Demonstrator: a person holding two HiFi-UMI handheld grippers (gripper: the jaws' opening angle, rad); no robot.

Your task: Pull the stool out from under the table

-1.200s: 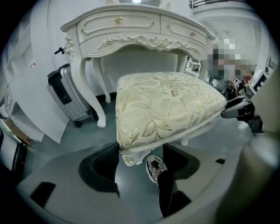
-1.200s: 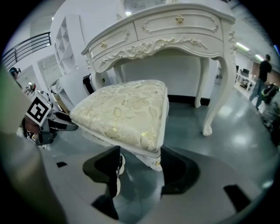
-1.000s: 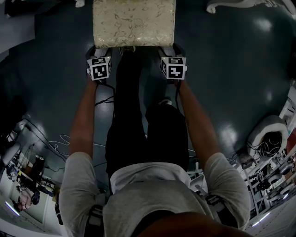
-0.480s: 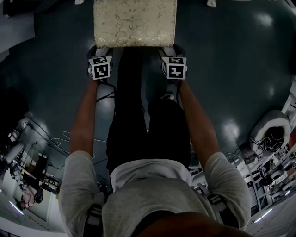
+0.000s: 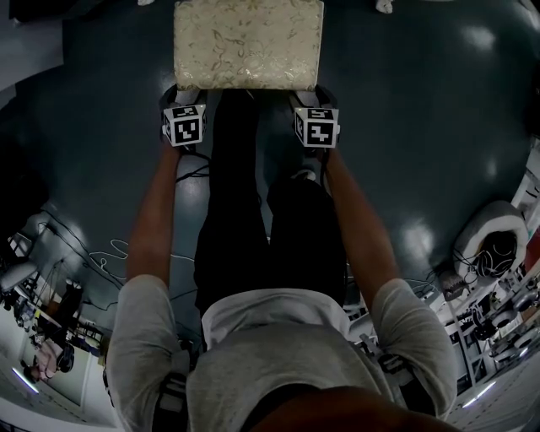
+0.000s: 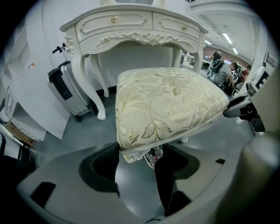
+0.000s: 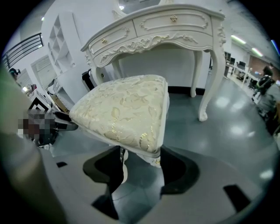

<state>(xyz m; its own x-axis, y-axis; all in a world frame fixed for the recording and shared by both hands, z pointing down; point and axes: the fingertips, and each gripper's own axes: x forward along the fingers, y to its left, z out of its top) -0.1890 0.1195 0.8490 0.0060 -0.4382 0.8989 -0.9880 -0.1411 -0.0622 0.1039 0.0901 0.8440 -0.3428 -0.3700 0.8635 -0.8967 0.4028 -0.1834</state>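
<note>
Left jaws: my left gripper (image 6: pixel 136 155) is pinching the near left corner of the stool (image 6: pixel 166 100), with a pad pressing on each side of the seat edge. Right jaws: my right gripper (image 7: pixel 141 159) is clamping the near right corner likewise. Stool: cream cushion, gold leaf pattern, sitting in the open above the dark floor (image 5: pixel 405 126). Table (image 6: pixel 131 26): white, carved, two drawers, standing beyond the stool and apart from it.

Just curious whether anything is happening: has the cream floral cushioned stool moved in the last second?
Yes. The cream floral cushioned stool has come toward the person, away from the white table foot, now nearly off the head view's top edge.
</note>
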